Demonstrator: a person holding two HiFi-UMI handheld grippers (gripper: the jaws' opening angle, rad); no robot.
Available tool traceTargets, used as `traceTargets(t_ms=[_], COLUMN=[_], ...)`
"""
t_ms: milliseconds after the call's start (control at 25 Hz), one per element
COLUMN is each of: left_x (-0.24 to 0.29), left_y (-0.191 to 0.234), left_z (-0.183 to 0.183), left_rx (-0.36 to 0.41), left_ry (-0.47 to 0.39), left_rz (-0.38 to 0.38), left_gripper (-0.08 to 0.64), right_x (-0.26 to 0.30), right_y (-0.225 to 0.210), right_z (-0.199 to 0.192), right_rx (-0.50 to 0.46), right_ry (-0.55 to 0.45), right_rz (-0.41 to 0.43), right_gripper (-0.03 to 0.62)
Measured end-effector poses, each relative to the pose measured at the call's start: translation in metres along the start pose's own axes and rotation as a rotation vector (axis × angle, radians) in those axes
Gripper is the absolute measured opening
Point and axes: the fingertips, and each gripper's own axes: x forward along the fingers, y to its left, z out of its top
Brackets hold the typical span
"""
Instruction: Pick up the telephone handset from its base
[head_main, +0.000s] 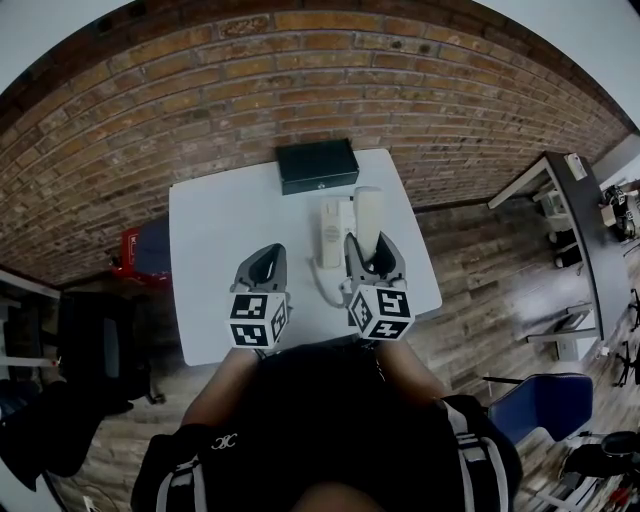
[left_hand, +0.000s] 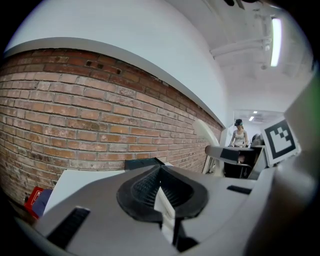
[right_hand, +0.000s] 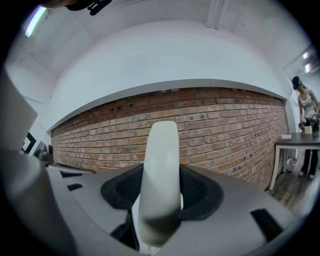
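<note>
The white telephone handset (head_main: 367, 212) is lifted off its base and stands upright, tilted a little, in my right gripper (head_main: 368, 250), which is shut on its lower part. In the right gripper view the handset (right_hand: 161, 165) rises between the dark pads against the brick wall. The white base (head_main: 331, 235) lies on the white table (head_main: 220, 230), just left of the handset, with the cord (head_main: 324, 290) trailing towards me. My left gripper (head_main: 268, 252) hovers over the table to the left of the base, shut and holding nothing. In the left gripper view its pads (left_hand: 145, 187) meet.
A black box (head_main: 317, 165) sits at the table's far edge against the brick wall (head_main: 300, 70). On the floor are a red object (head_main: 125, 255) to the left, a blue chair (head_main: 545, 400) and a dark desk (head_main: 580, 230) to the right. A person (right_hand: 305, 105) stands far off.
</note>
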Motion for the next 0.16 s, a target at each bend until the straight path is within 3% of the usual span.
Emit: traceTargets(t_ms=[160], left_x=[0.0008], left_y=[0.0043], left_z=[-0.0009], left_rx=[0.000], left_ry=[0.003], left_rz=[0.004], left_gripper=[0.002], right_x=[0.0037], right_y=[0.0003], right_z=[-0.0039], right_rx=[0.013], right_ry=[0.015], right_rz=[-0.003], right_gripper=[0.204])
